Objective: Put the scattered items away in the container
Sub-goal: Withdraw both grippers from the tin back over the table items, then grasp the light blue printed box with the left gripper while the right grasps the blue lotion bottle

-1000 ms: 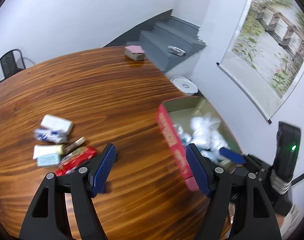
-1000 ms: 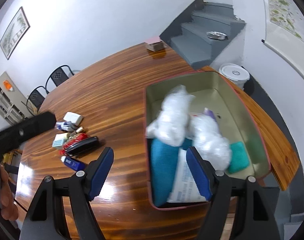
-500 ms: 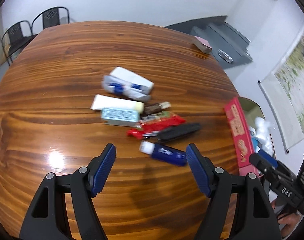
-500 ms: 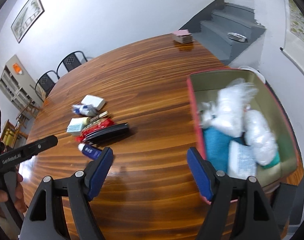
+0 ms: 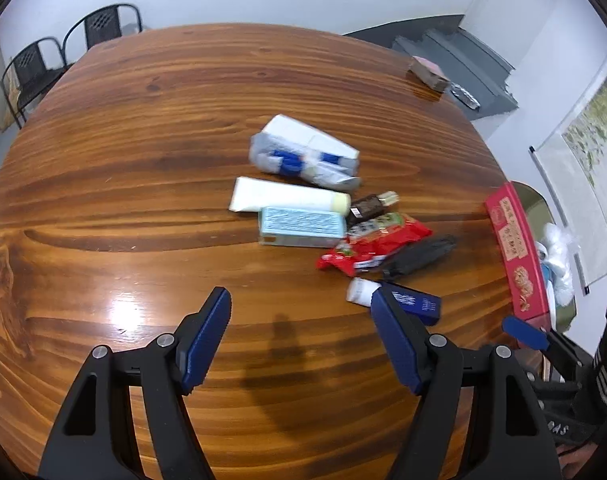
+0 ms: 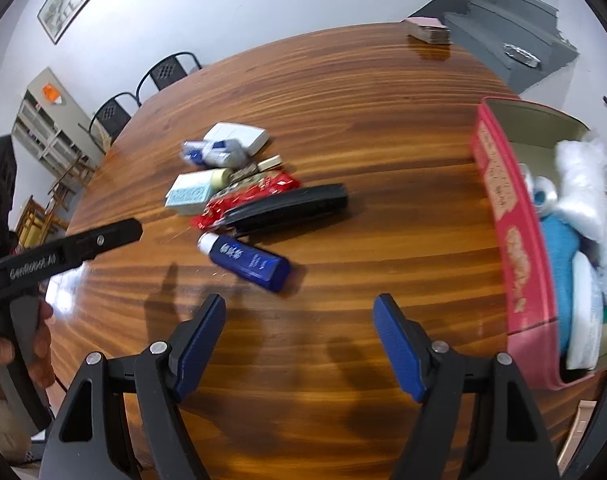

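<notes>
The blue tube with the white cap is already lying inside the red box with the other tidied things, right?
Not quite: the blue tube lies on the wooden table, outside the red box, as the right wrist view shows. The box does hold other tidied things.

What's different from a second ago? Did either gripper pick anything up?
Both grippers swung left, from the red tin container to the scattered pile on the wooden table. The left gripper and right gripper are open and empty as before. The blue tube and other items have not moved.
</notes>
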`<state>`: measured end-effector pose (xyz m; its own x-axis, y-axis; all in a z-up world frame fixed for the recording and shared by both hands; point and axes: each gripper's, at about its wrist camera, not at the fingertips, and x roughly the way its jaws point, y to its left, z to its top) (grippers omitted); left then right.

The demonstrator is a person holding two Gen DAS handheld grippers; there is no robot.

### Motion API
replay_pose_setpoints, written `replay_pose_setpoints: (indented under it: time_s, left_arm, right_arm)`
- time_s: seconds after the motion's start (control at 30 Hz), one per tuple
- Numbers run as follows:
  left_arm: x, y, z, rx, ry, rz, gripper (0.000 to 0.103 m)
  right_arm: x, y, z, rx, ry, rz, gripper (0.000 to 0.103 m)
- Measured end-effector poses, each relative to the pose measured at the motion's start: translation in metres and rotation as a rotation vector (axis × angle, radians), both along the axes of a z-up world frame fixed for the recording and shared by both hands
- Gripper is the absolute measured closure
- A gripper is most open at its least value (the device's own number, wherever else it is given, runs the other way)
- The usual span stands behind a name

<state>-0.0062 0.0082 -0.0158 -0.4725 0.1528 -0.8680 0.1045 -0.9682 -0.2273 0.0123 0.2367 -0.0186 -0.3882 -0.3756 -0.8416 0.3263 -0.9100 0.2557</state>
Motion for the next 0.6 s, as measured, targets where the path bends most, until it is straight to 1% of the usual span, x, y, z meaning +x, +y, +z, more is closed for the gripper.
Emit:
replay_pose_setpoints:
  time_s: [0.1, 0.2, 0.43, 0.53, 0.6]
  left_arm:
    - [-0.006, -0.012, -0.011, 0.009, -0.026, 0.024, 0.027]
    - [-0.016, -0.017, -0.018, 0.009, -0.031, 0.022, 0.027]
    - [-0.048, -0.008, -0.026, 0.016, -0.03, -0.047, 0.027]
    - [-0.062, 0.001, -0.032, -0.002, -0.043, -0.08, 0.027]
    - [-0.069, 0.003, -0.035, 0.002, -0.05, -0.078, 0.027]
  right_arm:
    - [0.003, -0.002, -0.004, 0.011, -0.012, -0.003, 0.023]
    - [0.005, 0.001, -0.008, 0.021, -0.028, -0.025, 0.023]
    - [0.004, 0.007, -0.013, 0.048, -0.034, -0.071, 0.023]
    - [0.004, 0.006, -0.014, 0.053, -0.035, -0.078, 0.023]
    - [0.004, 0.004, -0.015, 0.055, -0.035, -0.08, 0.023]
